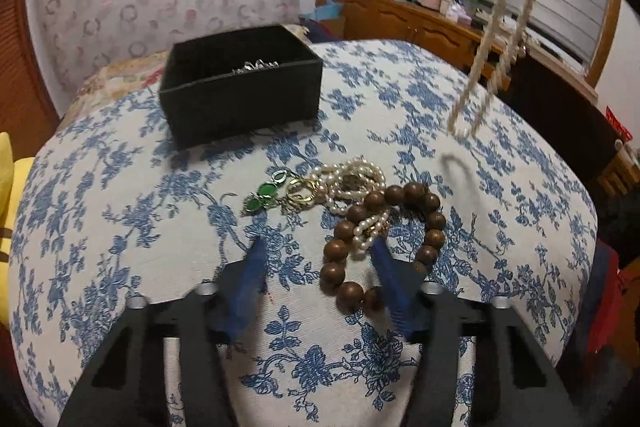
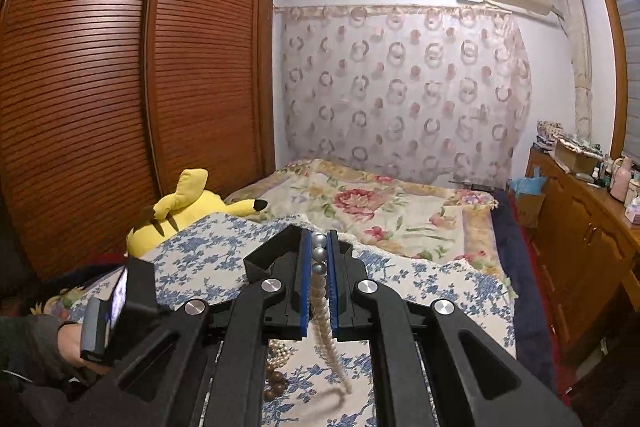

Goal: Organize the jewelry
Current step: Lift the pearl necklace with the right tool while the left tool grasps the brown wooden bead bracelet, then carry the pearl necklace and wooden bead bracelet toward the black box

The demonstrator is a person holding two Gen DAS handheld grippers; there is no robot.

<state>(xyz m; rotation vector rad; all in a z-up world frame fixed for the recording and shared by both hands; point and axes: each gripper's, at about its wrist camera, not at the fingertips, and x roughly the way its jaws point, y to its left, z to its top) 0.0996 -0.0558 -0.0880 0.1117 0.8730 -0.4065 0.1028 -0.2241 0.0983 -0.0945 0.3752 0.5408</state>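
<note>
The blue-flowered cushion (image 1: 120,187) is viewed closely from above by the left wrist camera. A raised, level view toward the curtain (image 2: 400,87) is given by the right; the cushion and curtain are shared.

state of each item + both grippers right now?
left gripper: open, low over the jewelry pile
right gripper: shut on pearl necklace
pearl necklace: lifted, dangling clear of the cloth
black box: open, something silvery inside
wooden bead bracelet: lying on cloth, tangled with pearl bracelets
green earrings: on cloth
</note>
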